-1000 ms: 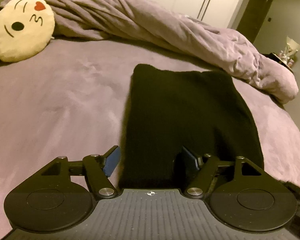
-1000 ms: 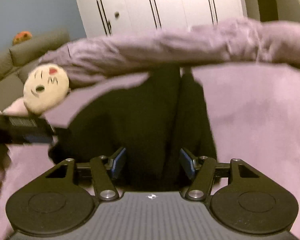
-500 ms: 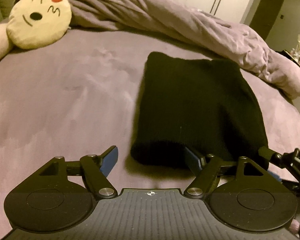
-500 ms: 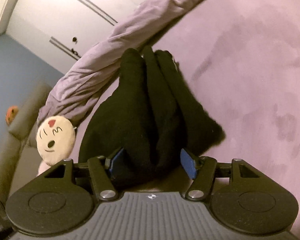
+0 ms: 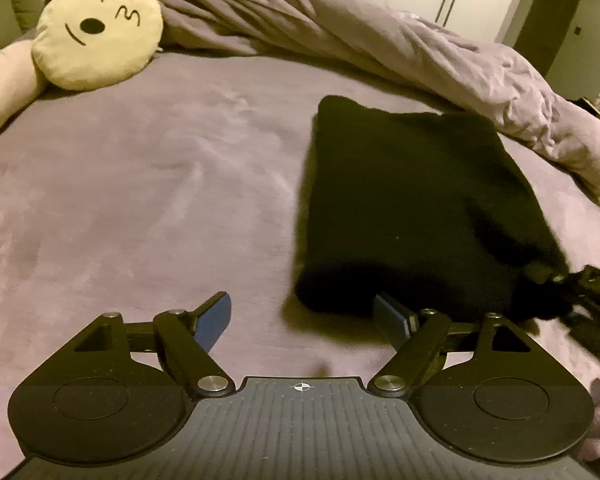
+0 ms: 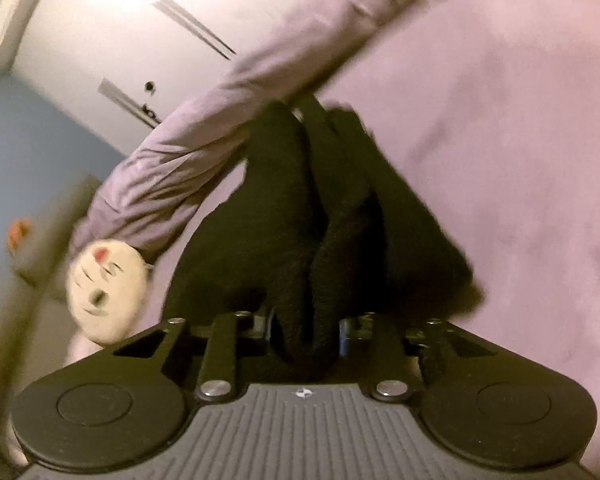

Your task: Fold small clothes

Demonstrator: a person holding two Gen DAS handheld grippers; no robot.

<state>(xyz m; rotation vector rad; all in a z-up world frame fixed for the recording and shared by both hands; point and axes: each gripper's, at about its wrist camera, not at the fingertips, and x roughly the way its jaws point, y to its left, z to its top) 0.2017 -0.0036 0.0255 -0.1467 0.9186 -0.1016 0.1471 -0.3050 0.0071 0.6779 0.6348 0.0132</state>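
Grasp step: right gripper (image 6: 306, 330) just closing, now clenched on near edge of black garment (image 5: 412, 208) lying on bed (image 5: 140, 200); left gripper (image 5: 302, 316) opening, empty. Next: lift and fold over.

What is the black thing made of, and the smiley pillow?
The black garment looks like thick knit or fleece: matte, fuzzy at the edges, no shine. The smiley pillow looks like soft plush, pale yellow, with its face seemingly stitched or printed on; which, I cannot tell.
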